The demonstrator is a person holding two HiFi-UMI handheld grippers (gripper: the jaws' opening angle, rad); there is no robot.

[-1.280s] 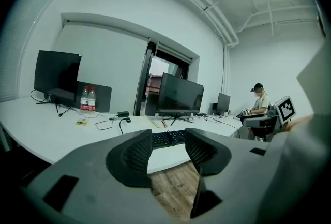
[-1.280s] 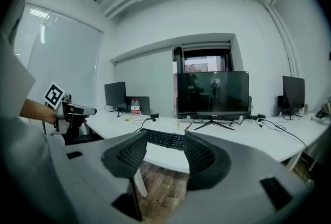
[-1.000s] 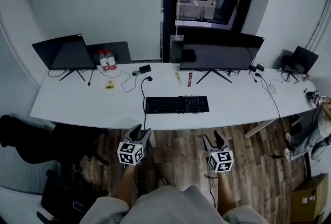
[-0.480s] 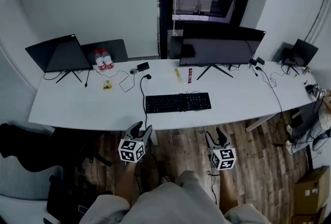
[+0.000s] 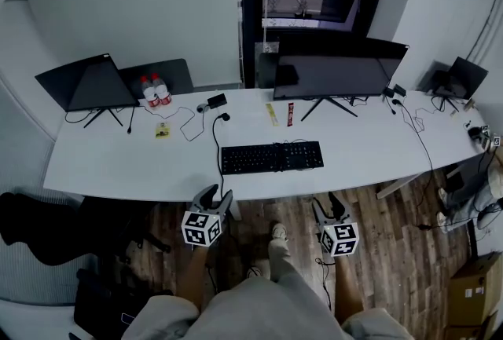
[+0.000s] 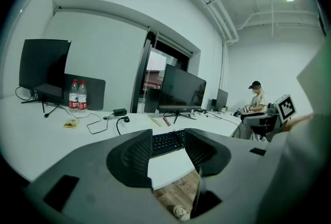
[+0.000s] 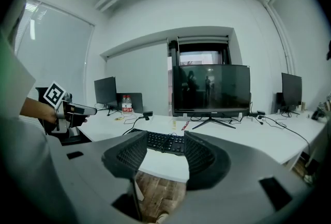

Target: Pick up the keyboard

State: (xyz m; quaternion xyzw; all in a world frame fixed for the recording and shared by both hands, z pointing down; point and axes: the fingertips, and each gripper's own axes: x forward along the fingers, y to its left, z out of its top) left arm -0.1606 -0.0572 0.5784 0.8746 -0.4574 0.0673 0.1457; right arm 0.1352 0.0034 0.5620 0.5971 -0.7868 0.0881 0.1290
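A black keyboard (image 5: 272, 157) lies flat near the front edge of the long white desk (image 5: 118, 166), its cable running back toward the monitors. It also shows between the jaws as the keyboard (image 6: 168, 140) in the left gripper view and the keyboard (image 7: 165, 142) in the right gripper view. My left gripper (image 5: 212, 201) hovers open over the floor just short of the desk edge, left of the keyboard. To its right my right gripper (image 5: 330, 207) is also open, empty, and short of the desk.
A large monitor (image 5: 338, 77) stands behind the keyboard, a second monitor (image 5: 86, 83) at far left. Two water bottles (image 5: 153, 91), a charger and cables (image 5: 206, 115) and small packets (image 5: 272, 115) sit behind. A seated person (image 6: 256, 104) is at right. My foot (image 5: 277, 232) steps forward on the wood floor.
The view has shifted slightly as I step closer; a foot has come forward below the desk edge. Both grippers stay open, about level.
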